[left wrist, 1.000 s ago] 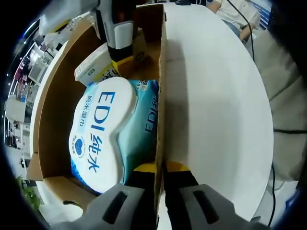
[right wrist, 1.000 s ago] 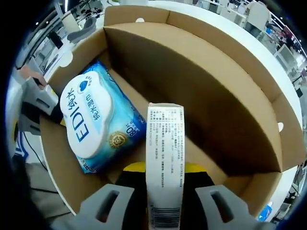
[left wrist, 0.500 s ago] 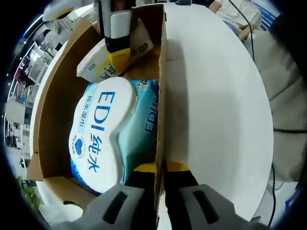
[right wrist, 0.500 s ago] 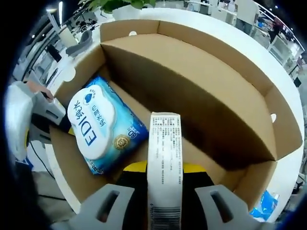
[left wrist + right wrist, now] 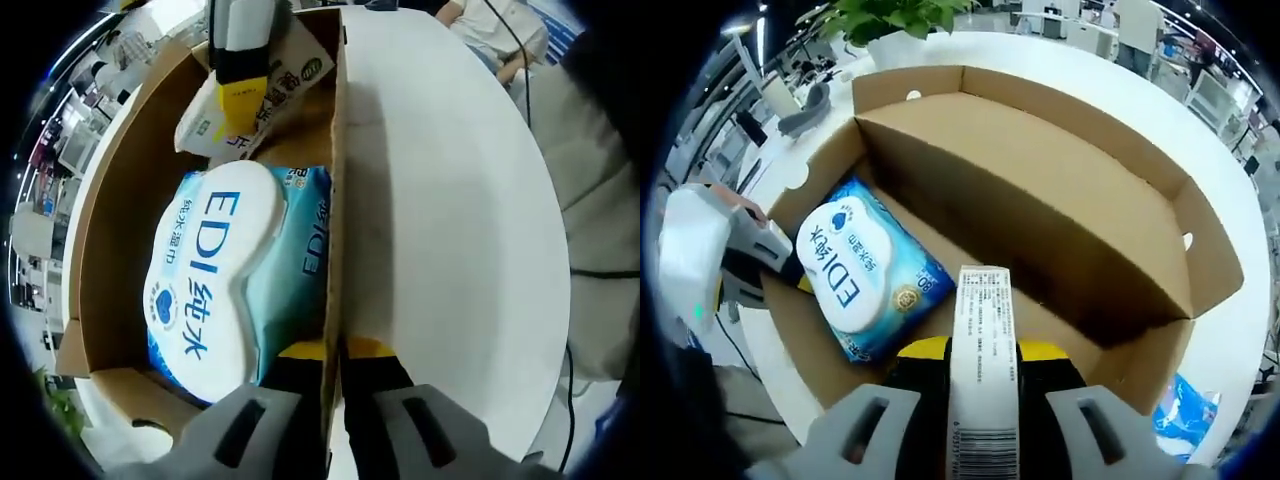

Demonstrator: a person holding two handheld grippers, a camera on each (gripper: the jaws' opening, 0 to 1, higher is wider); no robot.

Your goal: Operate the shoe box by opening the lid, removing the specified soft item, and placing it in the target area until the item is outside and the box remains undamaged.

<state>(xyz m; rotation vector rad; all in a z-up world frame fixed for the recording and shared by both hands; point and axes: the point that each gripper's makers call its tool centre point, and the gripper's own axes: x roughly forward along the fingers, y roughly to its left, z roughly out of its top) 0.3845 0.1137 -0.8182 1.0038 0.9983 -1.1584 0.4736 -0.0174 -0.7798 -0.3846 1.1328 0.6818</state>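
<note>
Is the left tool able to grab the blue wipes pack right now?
Probably not yet. The left tool is shut on the box wall; it would have to let go first. The wipes lie uncovered just beside it.

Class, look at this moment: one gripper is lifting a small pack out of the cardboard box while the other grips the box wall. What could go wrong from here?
1. The right gripper holds the small pack by a narrow part; the soft pack may slip and fall back in.
2. The left gripper pinches the box wall; pulling could crease or tear the cardboard.
3. The lifted pack could catch the wet wipes pack or the box edge on the way out.
</note>
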